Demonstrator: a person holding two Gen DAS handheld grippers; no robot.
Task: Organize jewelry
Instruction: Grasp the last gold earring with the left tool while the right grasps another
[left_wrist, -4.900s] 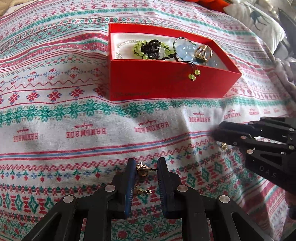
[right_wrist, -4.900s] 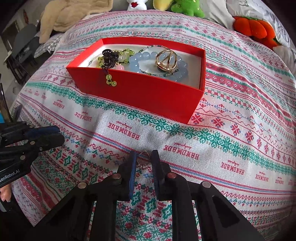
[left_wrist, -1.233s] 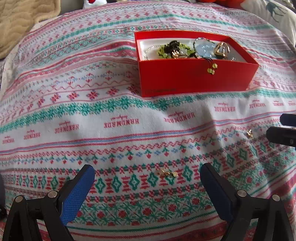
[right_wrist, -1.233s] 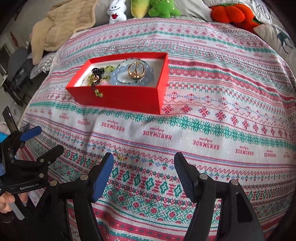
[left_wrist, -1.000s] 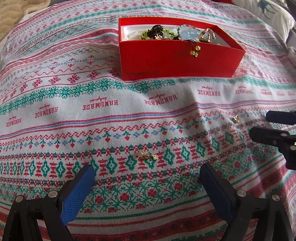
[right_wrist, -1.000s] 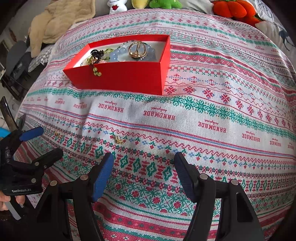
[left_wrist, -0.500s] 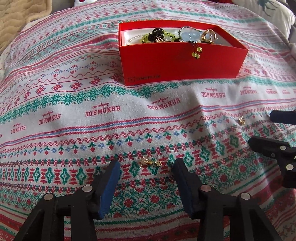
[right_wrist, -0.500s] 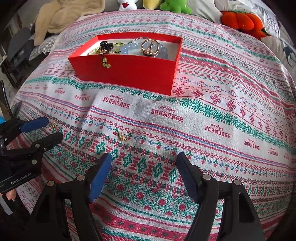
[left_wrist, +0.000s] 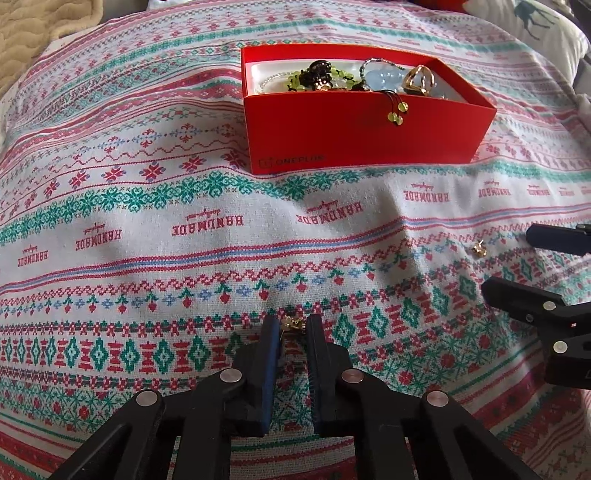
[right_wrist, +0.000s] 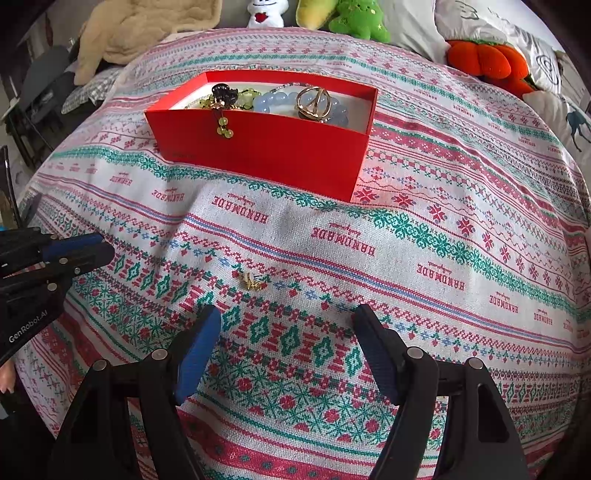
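A red box (left_wrist: 362, 140) on the patterned bedspread holds bead bracelets, a black clip and a gold ring ornament (left_wrist: 419, 82); green beads on a cord hang over its front wall. The box also shows in the right wrist view (right_wrist: 266, 147). My left gripper (left_wrist: 293, 325) is shut on a small gold earring (left_wrist: 293, 323) at the cloth. My right gripper (right_wrist: 288, 328) is open and empty, just short of a second gold earring (right_wrist: 252, 280), which also shows in the left wrist view (left_wrist: 479, 248).
The bedspread (right_wrist: 406, 258) covers a soft bed. Plush toys (right_wrist: 354, 16), an orange pumpkin cushion (right_wrist: 487, 62) and a beige blanket (right_wrist: 147, 26) lie at the far edge. A chair and floor show at far left in the right wrist view.
My left gripper has closed its fingers from wide open onto the gold earring on the cloth. My right gripper stays open and has moved closer to the other earring.
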